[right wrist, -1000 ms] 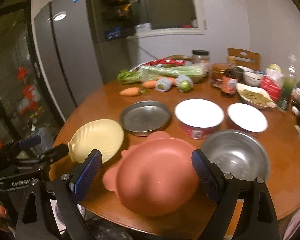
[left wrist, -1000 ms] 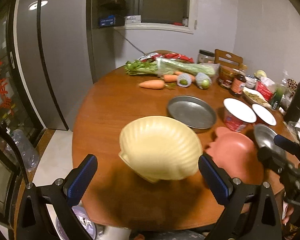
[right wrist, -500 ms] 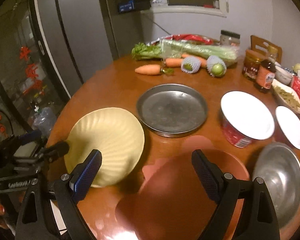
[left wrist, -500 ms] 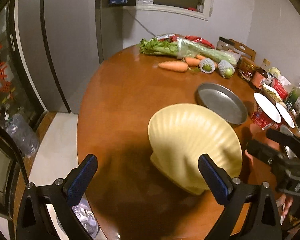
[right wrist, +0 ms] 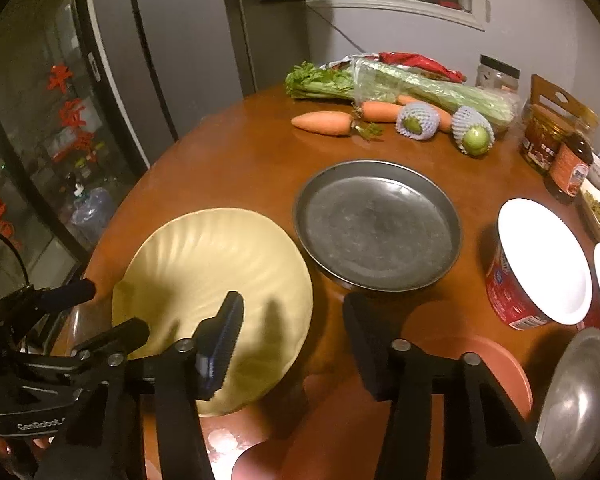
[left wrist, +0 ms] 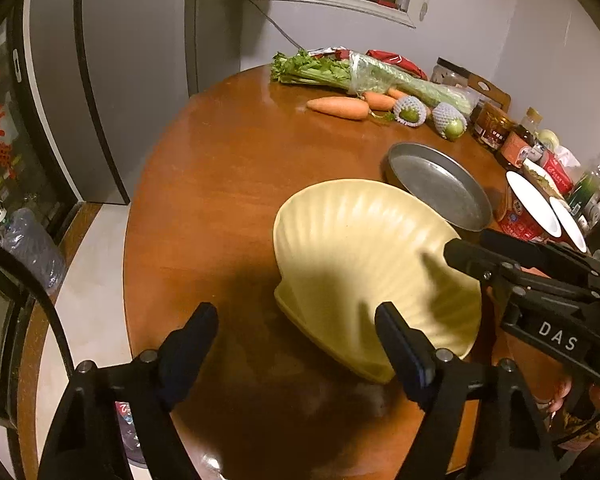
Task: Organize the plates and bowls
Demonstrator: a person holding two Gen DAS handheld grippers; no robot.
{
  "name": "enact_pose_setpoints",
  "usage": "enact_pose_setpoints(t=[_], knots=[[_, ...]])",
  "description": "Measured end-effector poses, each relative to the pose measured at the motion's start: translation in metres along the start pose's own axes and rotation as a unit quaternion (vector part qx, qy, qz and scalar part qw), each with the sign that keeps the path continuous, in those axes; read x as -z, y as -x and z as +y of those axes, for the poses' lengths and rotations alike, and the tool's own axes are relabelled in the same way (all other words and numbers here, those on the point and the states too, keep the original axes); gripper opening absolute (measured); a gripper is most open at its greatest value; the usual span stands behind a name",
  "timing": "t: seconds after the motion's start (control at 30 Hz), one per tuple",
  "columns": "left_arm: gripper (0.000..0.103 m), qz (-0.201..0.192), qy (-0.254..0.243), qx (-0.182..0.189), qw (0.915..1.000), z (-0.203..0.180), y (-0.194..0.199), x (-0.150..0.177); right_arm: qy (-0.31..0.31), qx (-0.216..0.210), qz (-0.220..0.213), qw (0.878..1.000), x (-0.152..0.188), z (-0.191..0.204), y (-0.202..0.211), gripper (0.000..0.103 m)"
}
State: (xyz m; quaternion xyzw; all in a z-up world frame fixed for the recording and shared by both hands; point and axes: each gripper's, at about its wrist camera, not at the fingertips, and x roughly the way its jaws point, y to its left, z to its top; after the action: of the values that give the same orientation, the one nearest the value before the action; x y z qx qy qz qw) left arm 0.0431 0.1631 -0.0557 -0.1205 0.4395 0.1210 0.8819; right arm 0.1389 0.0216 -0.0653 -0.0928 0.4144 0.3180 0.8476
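A round wooden table [left wrist: 228, 184] fills both views, and everything else is placed here against the shell-shaped yellow plate [left wrist: 364, 264] near its front edge. Behind the table, far beyond the plate, stands a grey refrigerator [right wrist: 172, 60]. At the far side of the table lie a bunch of celery in plastic [right wrist: 400, 84], two carrots [right wrist: 324, 123] and two net-wrapped green fruits [right wrist: 474, 132]. Just beyond the plate and to its right sits a round metal pan [right wrist: 376, 226], its rim close to the plate's edge. Further right of the plate stand two red tubs with white lids [right wrist: 540, 256], then jars and bottles [right wrist: 556, 148] at the table's right side. On the near right of the plate rests a terracotta-coloured bowl [right wrist: 496, 364], and past that a shiny steel bowl [right wrist: 580, 396]. The left gripper [left wrist: 296, 344] hangs over the plate's near left edge; its jaws have just been closing but stand apart, one finger over bare table, the other over the plate's near rim, with no grip visible. The right gripper [right wrist: 292, 332] reaches in from the plate's right; its jaws have just been closing too and still have a gap, the left finger over the plate's near right part, the other over the table between plate and terracotta bowl, clamped on nothing.
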Motion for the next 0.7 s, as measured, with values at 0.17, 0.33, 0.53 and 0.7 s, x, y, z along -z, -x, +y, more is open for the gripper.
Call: enact_pose_setpoints(t=[0.17, 0.33, 0.53, 0.7], knots=[[0.063, 0.007, -0.001, 0.003, 1.0000, -0.003, -0.004, -0.003, 0.011, -0.002, 0.007, 1.000, -0.002, 0.001, -0.005, 0.039], [0.048, 0.028, 0.000, 0.015, 0.9995, -0.007, -0.012, -0.002, 0.018, -0.010, 0.013, 1.000, -0.003, 0.002, -0.010, 0.032], [0.041, 0.027, 0.004, 0.019, 0.9994, -0.007, -0.013, -0.003, 0.027, -0.011, 0.018, 0.999, -0.003, 0.005, -0.012, 0.029], [0.041, 0.029, 0.007, 0.021, 0.9993, -0.003, -0.016, -0.011, 0.026, -0.017, 0.024, 0.999, -0.003, 0.007, -0.010, 0.029]])
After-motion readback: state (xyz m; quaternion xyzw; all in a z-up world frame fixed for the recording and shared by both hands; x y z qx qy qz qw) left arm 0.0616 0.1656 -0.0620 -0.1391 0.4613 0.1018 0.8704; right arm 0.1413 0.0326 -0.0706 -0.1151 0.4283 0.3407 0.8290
